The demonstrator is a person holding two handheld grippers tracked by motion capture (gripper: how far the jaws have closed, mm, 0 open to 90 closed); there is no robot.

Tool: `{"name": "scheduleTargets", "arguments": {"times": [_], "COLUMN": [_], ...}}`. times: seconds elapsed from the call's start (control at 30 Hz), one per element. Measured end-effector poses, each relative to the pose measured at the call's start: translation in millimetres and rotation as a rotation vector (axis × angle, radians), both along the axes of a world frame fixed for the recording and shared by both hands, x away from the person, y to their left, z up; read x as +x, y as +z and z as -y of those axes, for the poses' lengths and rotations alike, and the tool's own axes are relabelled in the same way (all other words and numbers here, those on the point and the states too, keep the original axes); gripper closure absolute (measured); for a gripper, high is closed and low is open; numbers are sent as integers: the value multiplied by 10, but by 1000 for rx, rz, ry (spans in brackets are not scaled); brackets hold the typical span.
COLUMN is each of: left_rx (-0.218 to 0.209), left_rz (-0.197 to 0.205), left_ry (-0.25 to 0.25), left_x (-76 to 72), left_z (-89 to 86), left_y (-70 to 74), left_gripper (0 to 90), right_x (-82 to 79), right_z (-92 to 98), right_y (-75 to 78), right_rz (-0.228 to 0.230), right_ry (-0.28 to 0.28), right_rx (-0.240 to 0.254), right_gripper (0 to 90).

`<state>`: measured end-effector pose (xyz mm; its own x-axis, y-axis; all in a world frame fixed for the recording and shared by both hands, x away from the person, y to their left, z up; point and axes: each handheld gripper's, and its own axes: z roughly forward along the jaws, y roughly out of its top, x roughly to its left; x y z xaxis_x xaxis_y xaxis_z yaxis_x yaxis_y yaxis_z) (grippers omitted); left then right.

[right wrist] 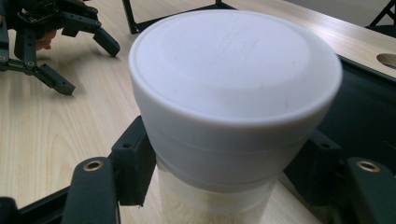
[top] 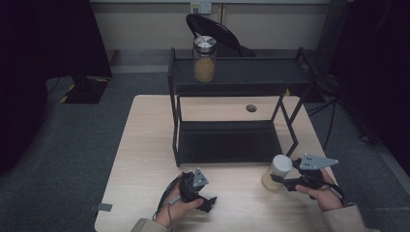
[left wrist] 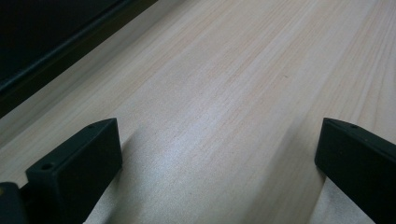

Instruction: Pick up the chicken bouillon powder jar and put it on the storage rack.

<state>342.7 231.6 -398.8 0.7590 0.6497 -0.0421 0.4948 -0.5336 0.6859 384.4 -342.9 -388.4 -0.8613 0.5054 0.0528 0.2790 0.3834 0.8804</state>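
Note:
A jar with a white lid (top: pixel 279 170) and pale contents stands on the wooden table (top: pixel 145 150), in front of the rack's right corner. My right gripper (top: pixel 276 181) is shut on it. In the right gripper view its black pads (right wrist: pixel 135 163) press the jar (right wrist: pixel 236 79) from both sides just under the lid. My left gripper (top: pixel 208 201) lies low on the table at the front centre, open. In the left gripper view its jaws stand wide apart (left wrist: pixel 219 154) over bare wood. The left gripper (right wrist: pixel 60 51) also shows far off in the right gripper view.
A black two-tier rack (top: pixel 241 77) stands at the back of the table. A glass jar with a metal lid (top: pixel 204 59) and brown contents sits on its top shelf. The lower shelf (top: pixel 227 142) is bare. A round hole (top: pixel 251 108) is in the tabletop.

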Motion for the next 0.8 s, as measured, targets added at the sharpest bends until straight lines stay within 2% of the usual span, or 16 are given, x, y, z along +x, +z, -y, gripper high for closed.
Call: {"name": "scheduleTargets", "arguments": {"times": [0.27, 0.6, 0.8], "left_rx": [0, 0, 0], "left_rz": [0, 0, 0], "left_ry": [0, 0, 0], "left_x": [0, 0, 0], "left_z": [0, 0, 0], "left_y": [-1, 0, 1], "left_gripper": [1, 1, 1], "right_x": [-19, -23, -34], "right_z": [-32, -44, -28], "right_y": [46, 166, 211], "right_rz": [14, -2, 1], "right_ry": [0, -5, -10], "right_rx": [-18, -15, -42], "right_gripper": [339, 340, 341]}}
